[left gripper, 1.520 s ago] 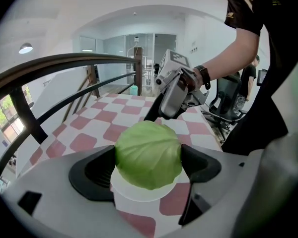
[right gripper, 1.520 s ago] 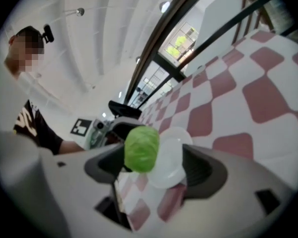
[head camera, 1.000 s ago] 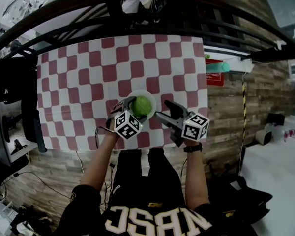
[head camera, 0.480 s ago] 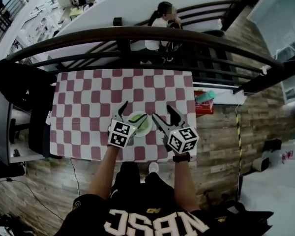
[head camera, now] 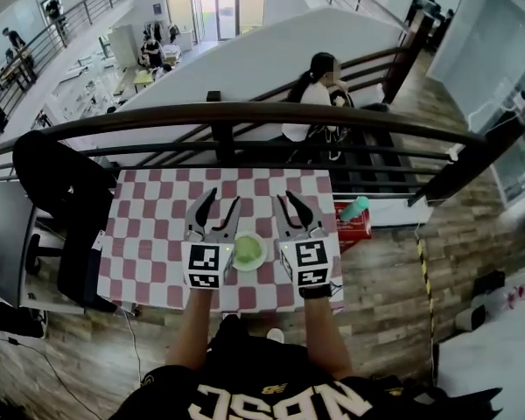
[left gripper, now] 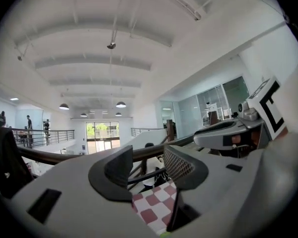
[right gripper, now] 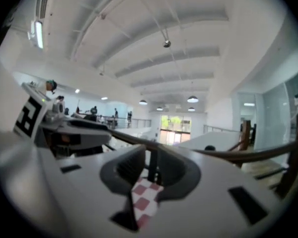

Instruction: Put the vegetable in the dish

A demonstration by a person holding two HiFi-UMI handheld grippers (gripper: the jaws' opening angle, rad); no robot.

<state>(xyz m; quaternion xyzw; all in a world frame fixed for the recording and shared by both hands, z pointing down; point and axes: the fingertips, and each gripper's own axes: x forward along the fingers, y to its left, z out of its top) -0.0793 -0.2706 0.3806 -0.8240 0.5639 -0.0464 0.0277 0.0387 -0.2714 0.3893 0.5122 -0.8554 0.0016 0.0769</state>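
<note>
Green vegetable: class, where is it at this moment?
In the head view, the green vegetable lies in the white dish on the checked tablecloth, about mid-width and close to the cloth's lower edge in the picture.

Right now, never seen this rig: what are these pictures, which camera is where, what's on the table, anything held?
No robot: a person holds a two-jaw gripper in each hand. The head view looks down from the person's head at the left gripper and right gripper, held above a checked tablecloth. On it sits a white dish with a green vegetable inside. The other two pictures come from cameras riding on each gripper, looking along its jaws toward a railing. Both pairs of jaws have just been closing: the left stand apart, the right nearly together, nothing between either.
</note>
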